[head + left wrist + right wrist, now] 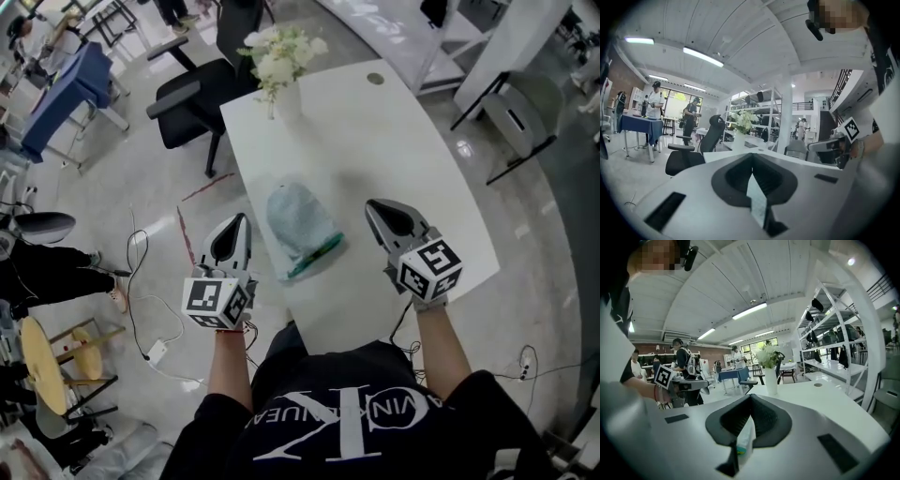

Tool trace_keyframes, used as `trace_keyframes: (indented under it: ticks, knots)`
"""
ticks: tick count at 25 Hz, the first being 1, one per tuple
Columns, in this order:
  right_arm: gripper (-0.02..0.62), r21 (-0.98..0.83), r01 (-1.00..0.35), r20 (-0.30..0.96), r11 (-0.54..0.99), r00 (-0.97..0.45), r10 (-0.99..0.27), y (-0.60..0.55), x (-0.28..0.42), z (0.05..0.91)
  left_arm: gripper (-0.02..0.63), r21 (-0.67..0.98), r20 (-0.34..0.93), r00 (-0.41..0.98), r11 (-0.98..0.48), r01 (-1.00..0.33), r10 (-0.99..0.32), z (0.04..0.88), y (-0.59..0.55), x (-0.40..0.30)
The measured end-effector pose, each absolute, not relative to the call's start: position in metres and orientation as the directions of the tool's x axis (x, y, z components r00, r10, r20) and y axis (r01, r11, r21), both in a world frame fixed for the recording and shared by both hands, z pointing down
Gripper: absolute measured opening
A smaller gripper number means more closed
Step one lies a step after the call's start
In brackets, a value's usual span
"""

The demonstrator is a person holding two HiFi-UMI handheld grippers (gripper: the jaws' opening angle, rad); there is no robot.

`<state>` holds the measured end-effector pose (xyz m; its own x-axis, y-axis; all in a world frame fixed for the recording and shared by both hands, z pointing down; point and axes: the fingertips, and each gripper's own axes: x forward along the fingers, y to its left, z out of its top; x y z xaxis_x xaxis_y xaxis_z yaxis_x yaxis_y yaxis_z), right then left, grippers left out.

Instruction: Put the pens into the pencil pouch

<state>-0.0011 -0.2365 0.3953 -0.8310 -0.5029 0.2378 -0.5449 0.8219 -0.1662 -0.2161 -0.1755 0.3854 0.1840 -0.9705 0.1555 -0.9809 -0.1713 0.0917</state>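
A pale blue pencil pouch (298,223) lies in the middle of the white table (412,159). A green pen (316,256) shows at the pouch's near, open end. My left gripper (243,218) hangs shut and empty to the left of the pouch, beyond the table's left edge and above the floor. To the right of the pouch, over the table, my right gripper (371,204) is shut and empty too. In the left gripper view the jaws (752,157) meet, with the right gripper (829,146) beyond them. The right gripper's own view shows its jaws (750,397) shut, and a sliver of the pouch (743,439) below them.
A white vase of white flowers (281,70) stands at the table's far left corner, with a black office chair (192,94) beside it. A round cable hole (376,79) is at the far edge. Cables and a plug strip (156,351) lie on the floor at the left. People stand further off.
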Motion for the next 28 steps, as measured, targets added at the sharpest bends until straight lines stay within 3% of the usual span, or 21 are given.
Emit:
trace_keyframes:
  ticks: [12, 28]
  knots:
    - [0.009, -0.130, -0.511, 0.181, 0.849, -0.855, -0.487, -0.242, -0.013, 0.376, 0.005, 0.003, 0.052, 0.039, -0.039, -0.999, -0.998, 0.350, -0.167, -0.246]
    - [0.008, -0.112, -0.500, 0.164, 0.859, -0.862, -0.481, -0.241, -0.017, 0.374, 0.005, -0.020, 0.035, 0.011, -0.012, -1.000, -0.999, 0.345, -0.159, -0.249]
